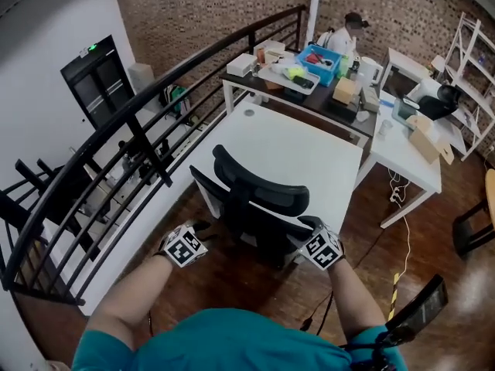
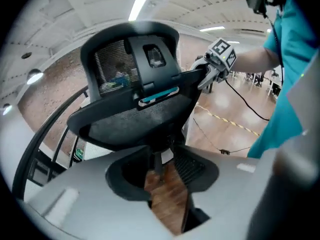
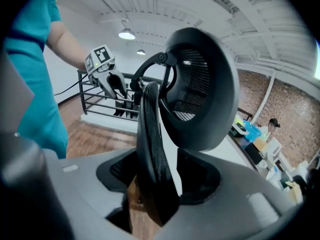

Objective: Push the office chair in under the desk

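Note:
The black mesh office chair [image 1: 255,203] stands at the near edge of the white desk [image 1: 298,149], its back towards me. My right gripper [image 1: 321,247] is at the right edge of the backrest. In the right gripper view that edge [image 3: 152,144] stands between the open jaws of the right gripper [image 3: 155,181], with floor and desk showing beside it. My left gripper [image 1: 184,246] is at the chair's left side. In the left gripper view a thin dark part of the chair back [image 2: 157,161] runs into the open left gripper [image 2: 162,173], wood floor on both sides.
A black curved railing [image 1: 139,137] runs along the left. Behind the white desk is a cluttered desk with a blue bin [image 1: 321,62], and a person [image 1: 346,35] sits there. A white table [image 1: 414,165] stands at the right, and cables [image 1: 404,234] lie on the wood floor.

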Demonstrator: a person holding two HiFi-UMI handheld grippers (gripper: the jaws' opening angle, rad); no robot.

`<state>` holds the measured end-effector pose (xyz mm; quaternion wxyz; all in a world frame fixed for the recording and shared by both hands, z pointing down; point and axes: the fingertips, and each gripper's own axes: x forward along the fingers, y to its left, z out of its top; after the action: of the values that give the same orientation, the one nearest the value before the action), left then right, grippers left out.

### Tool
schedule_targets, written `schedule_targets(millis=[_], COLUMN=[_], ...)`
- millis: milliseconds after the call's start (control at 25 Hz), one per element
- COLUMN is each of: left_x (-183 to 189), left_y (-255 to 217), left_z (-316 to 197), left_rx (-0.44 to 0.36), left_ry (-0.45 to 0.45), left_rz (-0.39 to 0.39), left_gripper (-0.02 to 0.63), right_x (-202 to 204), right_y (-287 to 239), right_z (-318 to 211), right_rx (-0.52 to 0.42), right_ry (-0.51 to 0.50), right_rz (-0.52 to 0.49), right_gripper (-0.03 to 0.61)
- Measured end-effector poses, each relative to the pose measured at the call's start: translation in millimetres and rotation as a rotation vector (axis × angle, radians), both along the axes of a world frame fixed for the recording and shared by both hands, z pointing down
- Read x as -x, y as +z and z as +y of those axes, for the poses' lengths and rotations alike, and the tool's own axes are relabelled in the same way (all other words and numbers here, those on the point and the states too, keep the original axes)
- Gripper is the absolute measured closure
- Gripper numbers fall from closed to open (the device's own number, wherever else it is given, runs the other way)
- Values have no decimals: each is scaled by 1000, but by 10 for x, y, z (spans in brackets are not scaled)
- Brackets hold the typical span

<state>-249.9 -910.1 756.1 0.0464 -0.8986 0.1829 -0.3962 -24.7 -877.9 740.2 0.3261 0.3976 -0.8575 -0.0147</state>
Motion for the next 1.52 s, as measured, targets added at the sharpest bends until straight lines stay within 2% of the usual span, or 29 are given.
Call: schedule_targets(millis=[80, 200, 320, 400, 480, 640, 800, 920, 1040, 1200, 1360, 1520], left_x=[162, 445, 839, 1086, 1297, 1641, 1792, 1871, 1958, 1785, 1292, 637], left_y=[-126, -338, -661, -918, -1117, -1197, -1655, -1727, -1573, -1628, -1649, -1486], left_z=[230, 581, 908, 1160, 1537, 2646, 3551, 4224, 4997, 5693, 6242, 6742], left_rx=[-5, -16, -47, -79, -107, -183, -246, -297, -317, -357, -384, -405], left_ry=[-40, -123, -221, -275, -330, -459, -577, -658, -714, -790, -833, -857], left_rz=[87, 230, 374, 456, 540, 694, 766, 800, 830, 858, 886, 911], left_gripper=[463, 476, 496, 509, 532, 569, 586, 586, 586, 584, 584, 584], right_x=[-37, -147, -91, 95, 356, 850, 973, 1033, 1165, 1004, 619, 166], right_y=[-80, -329, -738, -1016, -1190, -1138, -1537, -1601, -1487, -1461, -1358, -1170], right_z=[85, 243, 439, 622, 926, 1809, 2467, 2983, 3590, 4087, 4412, 4732], right_rx=[-38, -120, -229, -300, -323, -264, -173, -122, -93, -53, -15, 17], right_ry=[13, 44, 39, 1, -65, -258, -361, -415, -479, -564, -621, -669], right_rz=[-68, -164, -247, -292, -363, -496, -630, -696, -701, -715, -718, -707], right_gripper=[323, 319, 348, 376, 404, 470, 578, 578, 578, 578, 578, 578])
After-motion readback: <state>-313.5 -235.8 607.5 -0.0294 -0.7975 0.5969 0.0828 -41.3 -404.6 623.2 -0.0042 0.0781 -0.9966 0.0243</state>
